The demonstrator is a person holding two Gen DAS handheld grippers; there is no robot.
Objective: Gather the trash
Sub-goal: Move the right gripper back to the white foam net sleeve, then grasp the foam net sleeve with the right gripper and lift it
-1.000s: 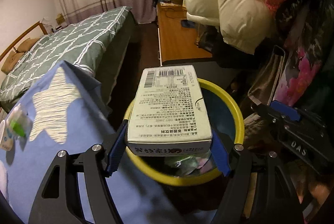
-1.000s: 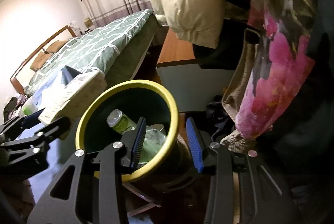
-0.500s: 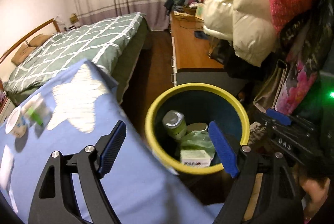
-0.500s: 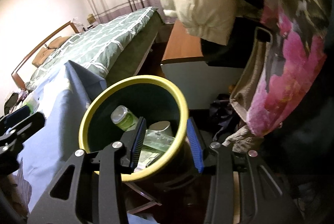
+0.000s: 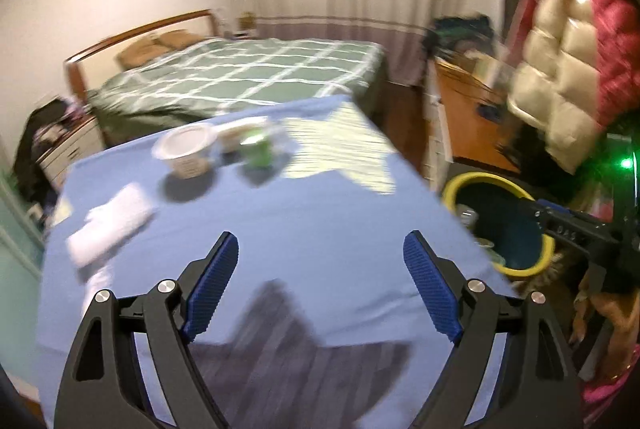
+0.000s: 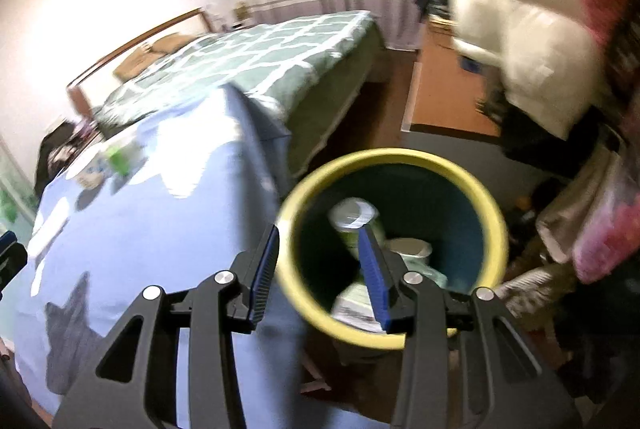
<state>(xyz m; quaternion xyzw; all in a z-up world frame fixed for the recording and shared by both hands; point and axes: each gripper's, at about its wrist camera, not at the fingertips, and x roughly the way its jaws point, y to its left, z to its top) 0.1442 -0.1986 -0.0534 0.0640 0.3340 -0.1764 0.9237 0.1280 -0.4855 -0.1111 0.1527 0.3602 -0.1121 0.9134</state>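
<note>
A bed [image 5: 240, 73] is lying beyond a desk [image 5: 320, 213] that is wearing a blue cloth. A yellow-rimmed bin [image 6: 394, 161] is standing just beside the desk, holding a can [image 6: 352, 215] and a box [image 6: 356, 305]. The left gripper [image 5: 320, 269] is hovering over the cloth, fingers wide apart and holding nothing. The right gripper [image 6: 318, 269] is straddling the bin's near rim, fingers apart. A tissue [image 5: 110, 225], a cup [image 5: 186, 153] and a green wrapper [image 5: 260, 153] are sitting on the desk's far side.
</note>
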